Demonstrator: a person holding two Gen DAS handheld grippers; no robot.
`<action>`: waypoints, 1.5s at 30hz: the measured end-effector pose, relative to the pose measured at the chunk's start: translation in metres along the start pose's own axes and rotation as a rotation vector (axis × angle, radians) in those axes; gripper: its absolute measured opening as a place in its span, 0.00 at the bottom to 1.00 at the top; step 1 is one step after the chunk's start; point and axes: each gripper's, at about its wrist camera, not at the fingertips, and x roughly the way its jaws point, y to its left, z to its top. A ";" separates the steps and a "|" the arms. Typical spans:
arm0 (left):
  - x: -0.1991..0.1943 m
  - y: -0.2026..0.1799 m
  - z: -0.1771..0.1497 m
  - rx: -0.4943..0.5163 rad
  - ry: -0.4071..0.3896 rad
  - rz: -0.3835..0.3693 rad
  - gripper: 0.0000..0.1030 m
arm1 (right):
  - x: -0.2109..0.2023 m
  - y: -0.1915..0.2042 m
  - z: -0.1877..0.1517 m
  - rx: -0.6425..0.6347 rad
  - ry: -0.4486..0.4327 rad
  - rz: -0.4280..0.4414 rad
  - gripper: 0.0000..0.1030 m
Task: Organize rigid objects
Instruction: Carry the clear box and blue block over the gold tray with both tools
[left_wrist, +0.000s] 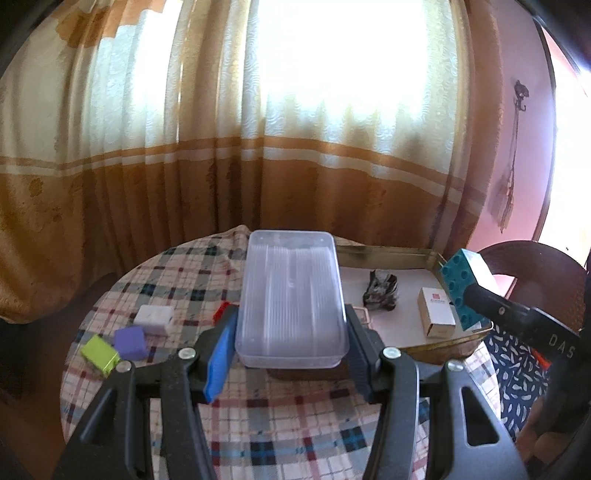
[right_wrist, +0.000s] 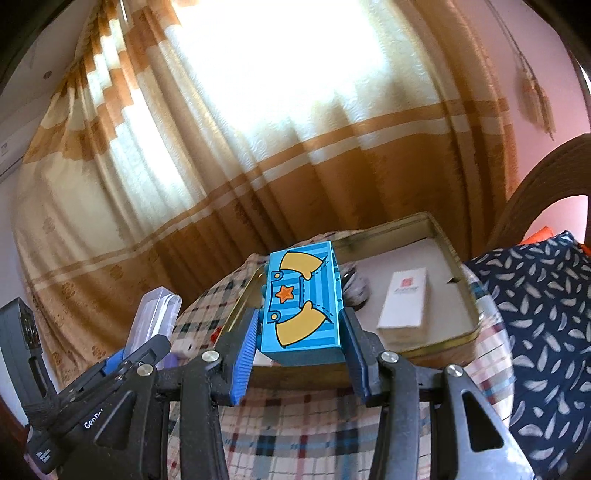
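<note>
My left gripper (left_wrist: 291, 332) is shut on a clear plastic box (left_wrist: 291, 295) and holds it above the plaid table; it also shows in the right wrist view (right_wrist: 155, 317). My right gripper (right_wrist: 301, 339) is shut on a blue toy brick (right_wrist: 301, 306) with a yellow and star print, held above the near edge of the gold metal tray (right_wrist: 458, 336). The brick also shows in the left wrist view (left_wrist: 463, 288) over the tray's right end (left_wrist: 391, 254).
In the tray lie a white carton (left_wrist: 436, 312) and a dark crumpled object (left_wrist: 380, 293). On the plaid cloth to the left lie a white block (left_wrist: 153, 318), a purple block (left_wrist: 130, 342), a green block (left_wrist: 100, 353) and a red piece (left_wrist: 222, 309). A chair (right_wrist: 546, 184) stands at right.
</note>
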 end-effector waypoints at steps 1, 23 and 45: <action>0.002 -0.003 0.001 0.006 0.000 -0.003 0.52 | 0.000 -0.003 0.003 0.003 -0.007 -0.008 0.45; 0.052 -0.056 0.017 0.038 0.038 -0.083 0.52 | 0.002 -0.054 0.043 0.003 -0.107 -0.148 0.45; 0.129 -0.089 0.005 0.075 0.152 -0.022 0.52 | 0.081 -0.057 0.033 -0.070 -0.073 -0.258 0.45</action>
